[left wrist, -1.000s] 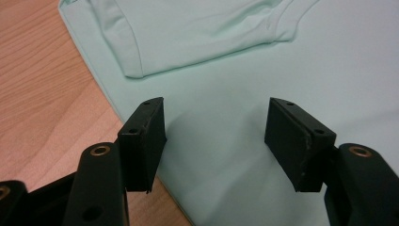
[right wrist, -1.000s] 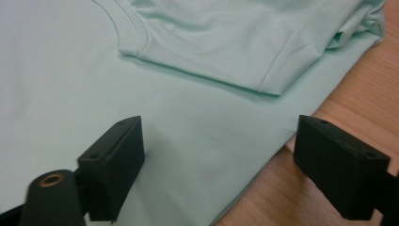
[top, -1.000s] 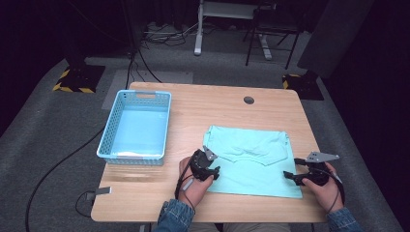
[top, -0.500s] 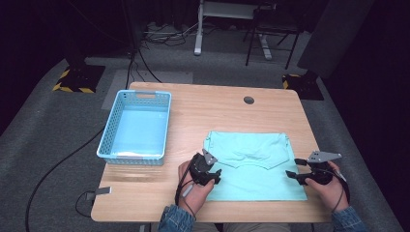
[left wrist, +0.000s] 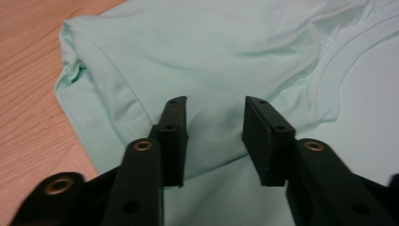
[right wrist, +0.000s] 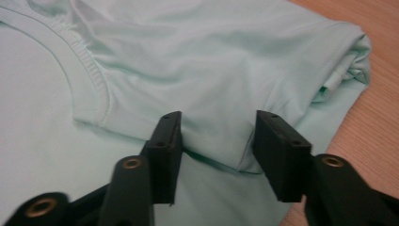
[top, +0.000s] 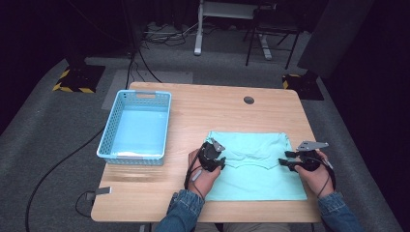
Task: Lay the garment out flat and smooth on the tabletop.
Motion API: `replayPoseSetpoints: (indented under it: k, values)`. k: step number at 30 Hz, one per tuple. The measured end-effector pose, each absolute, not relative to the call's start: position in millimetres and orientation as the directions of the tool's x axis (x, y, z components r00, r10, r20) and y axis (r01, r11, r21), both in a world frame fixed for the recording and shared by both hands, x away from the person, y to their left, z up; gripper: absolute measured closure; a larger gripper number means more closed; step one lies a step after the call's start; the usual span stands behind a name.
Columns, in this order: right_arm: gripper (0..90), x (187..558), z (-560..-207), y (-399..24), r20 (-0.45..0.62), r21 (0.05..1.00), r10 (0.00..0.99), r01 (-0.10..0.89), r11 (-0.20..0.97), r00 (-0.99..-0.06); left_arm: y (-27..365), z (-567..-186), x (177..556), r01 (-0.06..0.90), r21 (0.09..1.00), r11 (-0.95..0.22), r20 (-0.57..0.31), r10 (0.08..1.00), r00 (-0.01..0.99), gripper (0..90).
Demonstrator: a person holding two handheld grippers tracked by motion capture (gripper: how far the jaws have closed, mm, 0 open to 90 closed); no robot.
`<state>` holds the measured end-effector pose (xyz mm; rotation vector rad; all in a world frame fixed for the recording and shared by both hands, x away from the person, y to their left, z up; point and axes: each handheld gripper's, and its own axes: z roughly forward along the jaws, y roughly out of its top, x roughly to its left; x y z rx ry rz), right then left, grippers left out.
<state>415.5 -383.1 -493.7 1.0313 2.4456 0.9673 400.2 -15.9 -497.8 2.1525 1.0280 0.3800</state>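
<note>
- Shirt (top: 256,166) — mint green, part-folded — lies flat in the lower right of the high view, its long axis running left to right across the wooden table (top: 203,108).
- My left gripper (top: 216,159) sits at the shirt's left side, my right gripper (top: 285,161) at its right; each is equally near its own end of the folded-over edge.
- In both gripper views the fold edge lies directly ahead, between the jaws. They have just been closing and stand partly open, astride the cloth; I see no pad pressing on it yet.
- Left gripper view: the folded sleeve bunches at the upper left, bare table beyond. Right gripper view mirrors it at the upper right.
- Room to move: open table above the shirt toward the far edge; the blue basket (top: 111,140) stands well apart at the left.
</note>
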Motion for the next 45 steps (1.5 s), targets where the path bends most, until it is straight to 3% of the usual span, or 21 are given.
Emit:
replayPoseSetpoints:
  k: [4, 7, 12, 13, 16, 19, 21, 24, 27, 29, 38, 45]
  values:
    - [76.0, 413, -493, -381, -0.023, 0.697, 0.713, 0.500, 0.514, -0.701, -18, -497, 400, 0.545, 0.704, -0.455, -0.005, 0.765, 0.644, 78.8]
    - [82.8, 409, -491, -381, -0.038, 0.709, 0.710, 0.482, 0.515, -0.703, -17, -495, 398, 0.536, 0.711, -0.456, 0.000, 0.762, 0.648, 88.1]
    - [87.4, 400, -478, -381, -0.079, 0.738, 0.715, 0.441, 0.511, -0.695, -13, -485, 394, 0.516, 0.730, -0.448, 0.017, 0.767, 0.642, 89.7]
    - [87.7, 399, -476, -381, -0.089, 0.740, 0.714, 0.434, 0.514, -0.695, -13, -485, 394, 0.520, 0.728, -0.447, 0.014, 0.768, 0.640, 88.8]
    - [87.9, 396, -472, -381, -0.099, 0.742, 0.714, 0.427, 0.517, -0.693, -12, -486, 391, 0.534, 0.727, -0.432, 0.000, 0.778, 0.629, 63.8]
    - [87.9, 394, -469, -380, -0.096, 0.750, 0.713, 0.421, 0.511, -0.694, -14, -490, 389, 0.533, 0.726, -0.435, -0.014, 0.765, 0.644, 48.1]
    - [87.9, 394, -470, -380, -0.091, 0.753, 0.714, 0.421, 0.506, -0.694, -18, -495, 390, 0.540, 0.708, -0.455, -0.013, 0.756, 0.655, 47.6]
    - [87.9, 395, -470, -381, -0.080, 0.756, 0.718, 0.427, 0.496, -0.691, -21, -498, 392, 0.528, 0.700, -0.480, 0.019, 0.752, 0.659, 58.1]
    - [87.8, 394, -471, -382, -0.072, 0.760, 0.718, 0.428, 0.489, -0.692, -22, -496, 394, 0.526, 0.698, -0.486, 0.025, 0.751, 0.660, 79.7]
    - [87.7, 394, -471, -383, -0.070, 0.762, 0.718, 0.428, 0.486, -0.692, -21, -495, 395, 0.521, 0.708, -0.477, 0.023, 0.753, 0.658, 85.7]
    - [87.8, 389, -460, -382, -0.085, 0.781, 0.712, 0.397, 0.481, -0.697, -19, -470, 389, 0.472, 0.763, -0.441, 0.035, 0.757, 0.652, 86.9]
    - [87.7, 360, -456, -384, -0.091, 0.763, 0.686, 0.392, 0.514, -0.722, -10, -468, 354, 0.471, 0.744, -0.474, 0.034, 0.730, 0.683, 86.9]
